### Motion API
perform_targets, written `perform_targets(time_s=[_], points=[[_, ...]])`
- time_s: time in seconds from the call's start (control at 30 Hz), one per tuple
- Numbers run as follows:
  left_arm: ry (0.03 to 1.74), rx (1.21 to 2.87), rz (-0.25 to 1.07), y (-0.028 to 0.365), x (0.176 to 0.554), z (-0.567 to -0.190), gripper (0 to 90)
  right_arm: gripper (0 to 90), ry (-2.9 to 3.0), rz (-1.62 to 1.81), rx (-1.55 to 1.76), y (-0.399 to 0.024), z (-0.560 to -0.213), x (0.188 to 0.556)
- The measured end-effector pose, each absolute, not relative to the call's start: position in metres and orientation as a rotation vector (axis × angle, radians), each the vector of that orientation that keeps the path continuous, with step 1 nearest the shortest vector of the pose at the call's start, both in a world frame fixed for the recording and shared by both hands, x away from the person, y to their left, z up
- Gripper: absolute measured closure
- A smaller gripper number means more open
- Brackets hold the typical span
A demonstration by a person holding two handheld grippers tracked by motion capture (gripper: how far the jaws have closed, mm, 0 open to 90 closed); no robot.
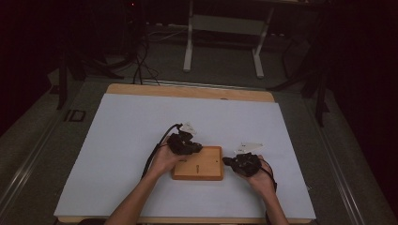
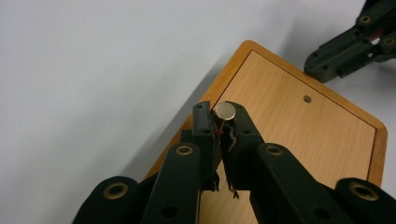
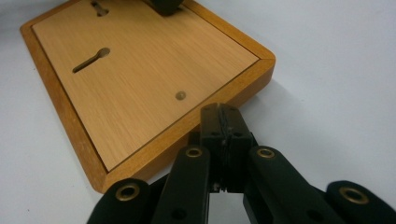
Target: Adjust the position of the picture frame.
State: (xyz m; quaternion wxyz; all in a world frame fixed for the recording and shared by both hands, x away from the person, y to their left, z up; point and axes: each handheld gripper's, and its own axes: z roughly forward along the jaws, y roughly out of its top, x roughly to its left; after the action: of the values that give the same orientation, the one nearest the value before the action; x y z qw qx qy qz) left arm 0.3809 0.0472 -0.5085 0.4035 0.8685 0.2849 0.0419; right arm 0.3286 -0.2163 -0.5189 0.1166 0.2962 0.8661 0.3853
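A big white sheet [image 1: 141, 140] covers the table [image 1: 187, 91]. On it lies a flat wooden board [image 1: 199, 164] with a raised rim. The board sits just under and ahead of the left gripper [image 2: 219, 114], and just in front of the right gripper [image 3: 219, 112], past its tips.

The left gripper's jaws are clamped on a small silver disc [image 2: 225, 110], held up at the very tips over the near part of the board. The right gripper's jaws are pressed together with nothing between them, right beside the board's corner edge.

It looks like the disc is being carried to a place on the board. A small round hole [image 2: 307, 99] lies farther ahead of the left jaws, and a keyhole slot [image 3: 91, 59] is cut nearer the board's far side. The next move likely needs a slow, level slide and a careful drop.

There is lots of bare sheet all around. The rim is the edge to mind, and the two grippers are near each other.
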Motion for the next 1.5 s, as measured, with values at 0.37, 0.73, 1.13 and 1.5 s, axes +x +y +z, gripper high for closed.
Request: perform_targets(time_s=[0.37,0.73,1.13,1.5], points=[[0.738,2.207,0.089,0.044,0.385,-0.515,84.2,88.1,2.565,1.107,0.872,-0.214,-0.525,0.330],[0.773,2.158,0.039,0.050,0.386,-0.515,74.0,81.0,2.532,1.127,0.896,-0.218,-0.522,0.332],[0.818,2.101,0.104,0.071,0.375,-0.509,59.5,75.1,2.509,1.137,0.910,-0.220,-0.522,0.333],[0.841,2.056,0.176,0.092,0.358,-0.505,58.6,72.0,2.486,1.155,0.916,-0.223,-0.519,0.334]])
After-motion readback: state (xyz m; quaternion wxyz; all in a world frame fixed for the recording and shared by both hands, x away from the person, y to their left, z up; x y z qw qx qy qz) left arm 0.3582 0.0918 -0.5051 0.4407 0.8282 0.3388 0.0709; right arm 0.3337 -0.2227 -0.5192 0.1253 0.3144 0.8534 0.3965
